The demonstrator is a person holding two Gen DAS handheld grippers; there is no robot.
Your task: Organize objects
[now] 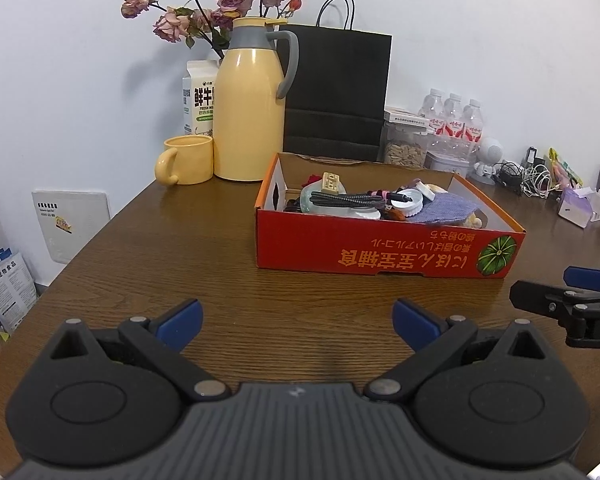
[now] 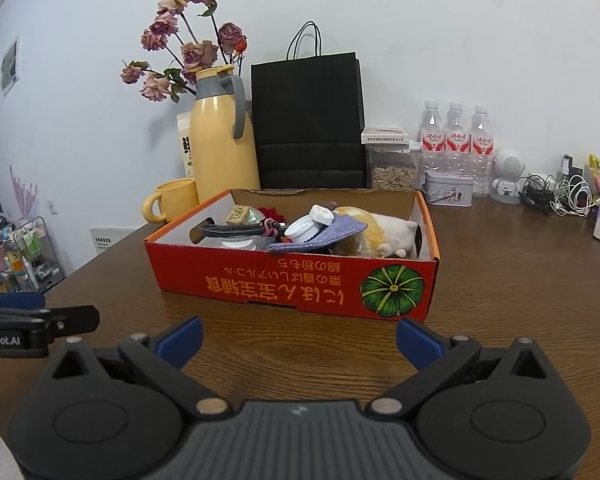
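A red cardboard box (image 1: 380,248) (image 2: 260,280) with a pumpkin picture stands on the wooden table, holding several small items: a braided cable (image 1: 348,200) (image 2: 236,231), white lids (image 2: 312,224), a purple cloth (image 1: 444,208) (image 2: 332,232) and a plush toy (image 2: 384,232). My left gripper (image 1: 298,322) hovers open over bare table in front of the box, nothing between its blue fingertips. My right gripper (image 2: 298,338) is also open and empty, just short of the box's front wall. Each gripper shows at the edge of the other's view.
Behind the box stand a yellow thermos jug (image 1: 252,112) (image 2: 220,140), a yellow mug (image 1: 186,160) (image 2: 172,200), a milk carton (image 1: 200,96), dried roses, a black paper bag (image 1: 336,92) (image 2: 308,120), water bottles (image 2: 456,140), a seed jar (image 2: 392,172), a tin and tangled cables (image 2: 560,196).
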